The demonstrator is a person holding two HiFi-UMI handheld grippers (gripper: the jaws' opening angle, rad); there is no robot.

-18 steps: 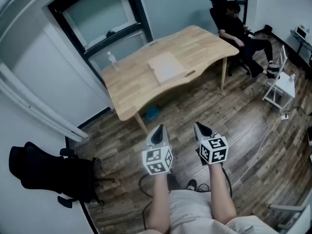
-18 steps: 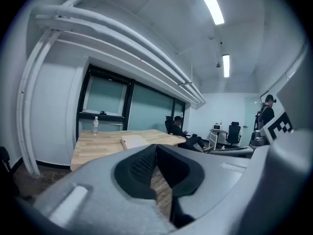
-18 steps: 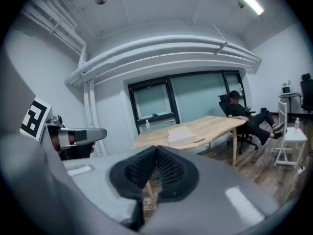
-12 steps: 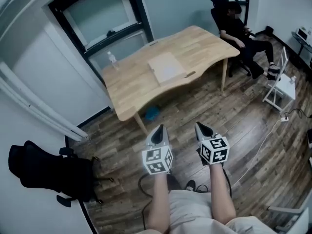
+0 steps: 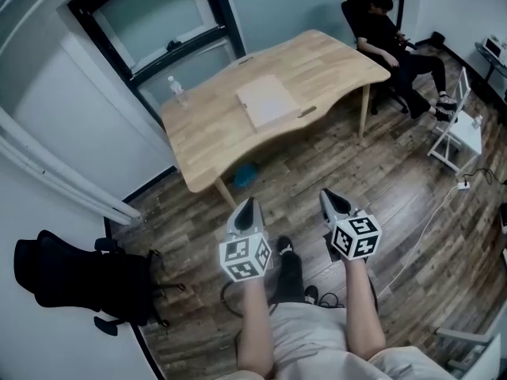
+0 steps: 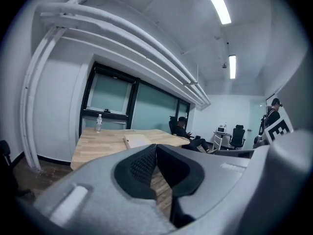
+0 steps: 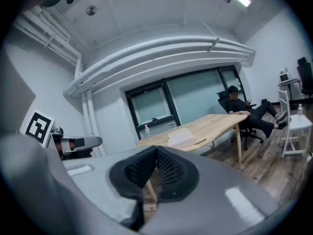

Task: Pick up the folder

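1. The folder [image 5: 269,101] lies flat and closed around the middle of the wooden table [image 5: 202,137], a bit toward the edge that faces me. It's pale, thin and squarish, almost the same tone as the tabletop. I can't tell which side is the spine.
2. Step-wise, I'd say I'm only at the approach. I'm standing well apart from the table, with bare wood floor between me and it, so nothing's been touched yet.
3. My left gripper [image 5: 248,204] has its jaws pressed together with nothing in them. Same for my right gripper [image 5: 329,198]: pads closed on each other, empty. Both point roughly at the table.
4. Next, I reckon I need to walk up and spread one set of jaws. A flat thing on a flat top is annoying to get a jaw under, so I'd guess sliding it so one edge overhangs the table and pinching there is the easy way.
5. Other stuff: a water bottle [image 5: 176,89] stands near the table's far left corner, well apart from the folder. A person [image 5: 388,34] sits in a chair past the right end.
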